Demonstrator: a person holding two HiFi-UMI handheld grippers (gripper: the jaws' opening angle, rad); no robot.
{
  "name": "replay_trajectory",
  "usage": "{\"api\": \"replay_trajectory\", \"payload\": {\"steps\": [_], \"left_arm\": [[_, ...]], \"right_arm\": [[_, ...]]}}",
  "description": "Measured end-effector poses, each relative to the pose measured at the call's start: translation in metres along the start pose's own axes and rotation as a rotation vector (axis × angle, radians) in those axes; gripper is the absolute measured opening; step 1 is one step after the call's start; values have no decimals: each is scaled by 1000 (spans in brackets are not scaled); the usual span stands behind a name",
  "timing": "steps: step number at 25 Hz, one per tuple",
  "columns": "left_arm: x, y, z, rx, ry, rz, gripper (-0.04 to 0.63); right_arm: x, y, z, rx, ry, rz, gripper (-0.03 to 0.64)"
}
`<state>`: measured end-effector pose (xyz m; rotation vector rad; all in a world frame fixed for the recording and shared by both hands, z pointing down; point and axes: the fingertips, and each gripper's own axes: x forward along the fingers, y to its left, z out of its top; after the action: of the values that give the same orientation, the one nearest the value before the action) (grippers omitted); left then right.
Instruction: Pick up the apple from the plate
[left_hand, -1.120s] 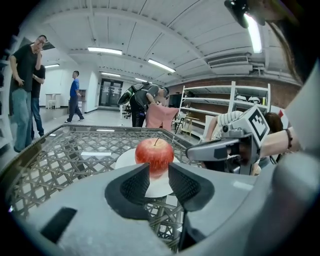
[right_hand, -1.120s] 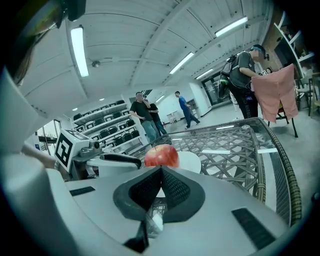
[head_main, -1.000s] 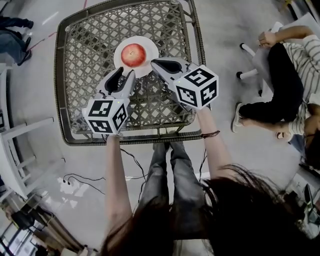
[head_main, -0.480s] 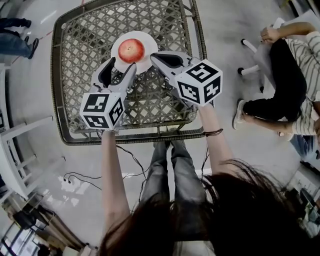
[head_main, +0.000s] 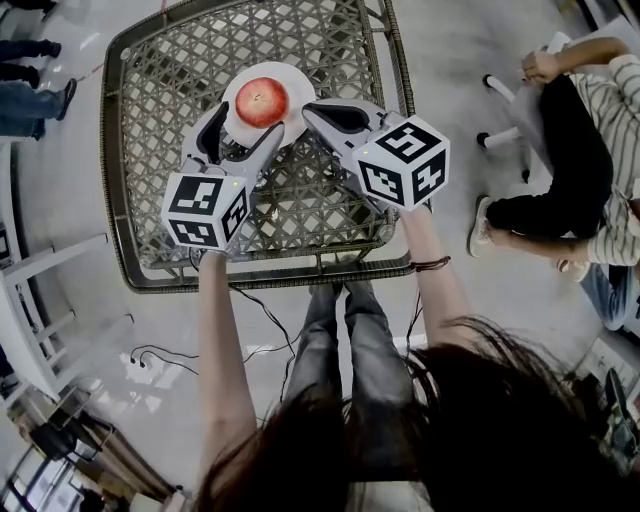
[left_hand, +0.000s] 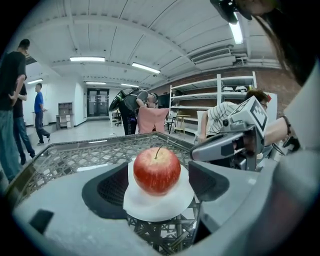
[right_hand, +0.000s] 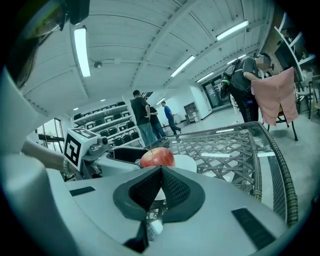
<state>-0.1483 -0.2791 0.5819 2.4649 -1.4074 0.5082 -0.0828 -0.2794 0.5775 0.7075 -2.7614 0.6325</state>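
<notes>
Working at the approach step, before any grip. Holding the left gripper (head_main: 245, 128) low over the wicker table (head_main: 160, 110), at the near edge of the plate (head_main: 296, 100). Opening its jaws wide, framing the apple (head_main: 262, 101) in the left gripper view, but not touching it with either pad and pinching nothing. Holding the right gripper (head_main: 312, 112) just beside the plate on the right, jaws pressed together on nothing. Finding the apple upright in the middle of the plate, stem up, on the far half of the table.

Judging the next move: pushing the left gripper forward, bringing both pads beside the widest part of the apple, then closing and lifting. Probably needing a gentle, centred squeeze, the fruit being round, smooth and likely to roll out. Also risking to shove the light plate along the lattice when going in too low.

Seeing around, large to small: a seated person (head_main: 570, 150) right of the table, well apart; standing people (head_main: 30, 98) at the far left; a white frame (head_main: 55, 257) on the left; cables (head_main: 165, 352) on the floor near the table's front edge. Finding nothing between the open jaws and the apple. Noting only the right gripper, near the left gripper's right jaw, possibly crowding the way in.
</notes>
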Motion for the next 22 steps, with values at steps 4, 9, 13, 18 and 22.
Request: {"api": "replay_trajectory", "payload": {"steps": [4,9,13,18,22], "left_arm": [[5,0,1,24,2,-10,382],[13,0,0,61,24,-32,393],[19,0,0,89,40,-48,402],[27,-3,-2,118,60,-71,413],[31,-3,-3,133,74,-84,413]], "right_arm": [[1,-2,0,-2,-5,0,9],[2,-3,2,-3,-2,-1,9],[2,-5,4,-4,-6,-5,9],[4,-7,3,-1,-8,-8,9],[4,-8,4,3,-10,-13,9]]}}
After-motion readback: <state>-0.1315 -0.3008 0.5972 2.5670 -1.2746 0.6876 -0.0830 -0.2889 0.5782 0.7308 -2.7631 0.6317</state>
